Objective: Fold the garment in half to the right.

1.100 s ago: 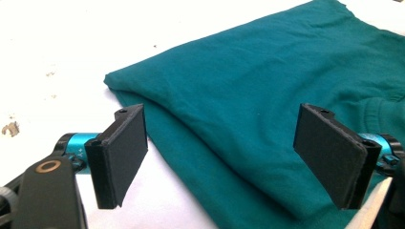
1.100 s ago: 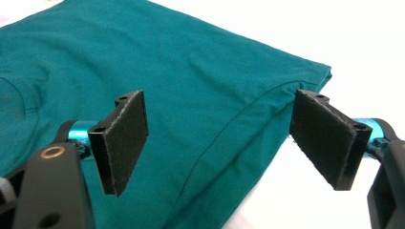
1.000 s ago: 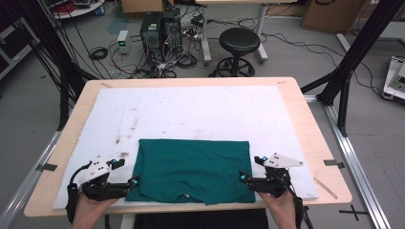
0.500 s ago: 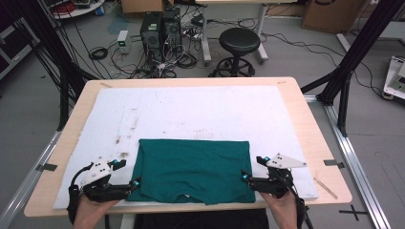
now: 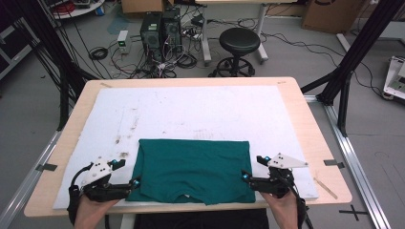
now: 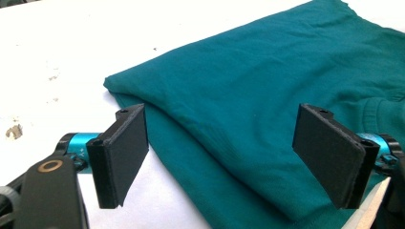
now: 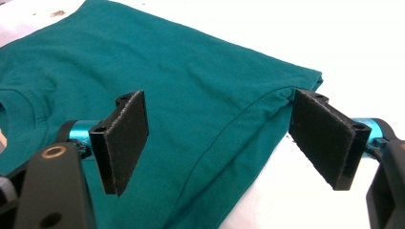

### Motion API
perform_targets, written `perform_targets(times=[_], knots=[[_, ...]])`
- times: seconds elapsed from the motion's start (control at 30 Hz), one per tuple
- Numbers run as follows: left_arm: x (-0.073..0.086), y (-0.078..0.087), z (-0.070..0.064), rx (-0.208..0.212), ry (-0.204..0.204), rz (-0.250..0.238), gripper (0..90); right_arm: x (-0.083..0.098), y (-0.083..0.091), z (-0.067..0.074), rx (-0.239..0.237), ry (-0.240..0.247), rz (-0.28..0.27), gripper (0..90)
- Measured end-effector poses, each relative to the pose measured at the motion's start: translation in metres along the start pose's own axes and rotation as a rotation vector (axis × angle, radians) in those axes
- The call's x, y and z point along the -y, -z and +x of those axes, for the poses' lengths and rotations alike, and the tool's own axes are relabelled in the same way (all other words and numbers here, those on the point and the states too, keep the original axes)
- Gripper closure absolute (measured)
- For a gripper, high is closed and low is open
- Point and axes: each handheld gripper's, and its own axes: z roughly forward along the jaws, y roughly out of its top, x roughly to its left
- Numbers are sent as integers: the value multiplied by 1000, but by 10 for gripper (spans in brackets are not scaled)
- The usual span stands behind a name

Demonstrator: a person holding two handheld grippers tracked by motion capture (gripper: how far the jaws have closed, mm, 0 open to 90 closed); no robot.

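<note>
A folded teal T-shirt (image 5: pixel 193 169) lies flat on the white mat (image 5: pixel 191 114) near the table's front edge, its collar toward the person. My left gripper (image 5: pixel 132 183) rests at the shirt's front left corner, jaws open; in the left gripper view the shirt's (image 6: pixel 267 109) folded edge lies between the two pads (image 6: pixel 125 152). My right gripper (image 5: pixel 246 179) sits at the front right corner, also open, with the shirt's (image 7: pixel 191 95) side edge between its pads (image 7: pixel 325 136). Neither one has hold of the cloth.
The wooden table (image 5: pixel 320 143) borders the mat on all sides. A flat wooden stick (image 5: pixel 325 186) lies on the table at the right front. On the floor beyond stand a black stool (image 5: pixel 239 45), computer towers (image 5: pixel 160 28) and black frame posts (image 5: pixel 351 57).
Both grippers have edged slightly inward toward the shirt's front corners; the shirt itself has not moved.
</note>
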Motion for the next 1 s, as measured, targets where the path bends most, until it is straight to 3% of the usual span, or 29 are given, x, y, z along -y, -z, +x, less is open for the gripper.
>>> perform_targets(times=[0.2,0.4,0.43,0.67,0.8,0.93,1.0], knots=[[-1,2,-4,-10,-2,4,197,1,5,0,-4,0,-15,213],[0,3,-9,-52,-1,11,203,0,3,-1,-3,2,-8,213],[2,1,-11,-83,-3,28,207,-2,2,0,0,6,-3,213],[11,-8,-19,-80,17,87,255,-7,-1,1,10,10,7,213],[18,-18,-29,-123,-15,149,255,-19,-11,4,7,34,18,213],[23,-18,-26,-127,13,159,269,-33,-24,14,-10,65,29,213],[28,-15,-22,-101,51,160,297,-40,-32,19,-22,81,34,213]])
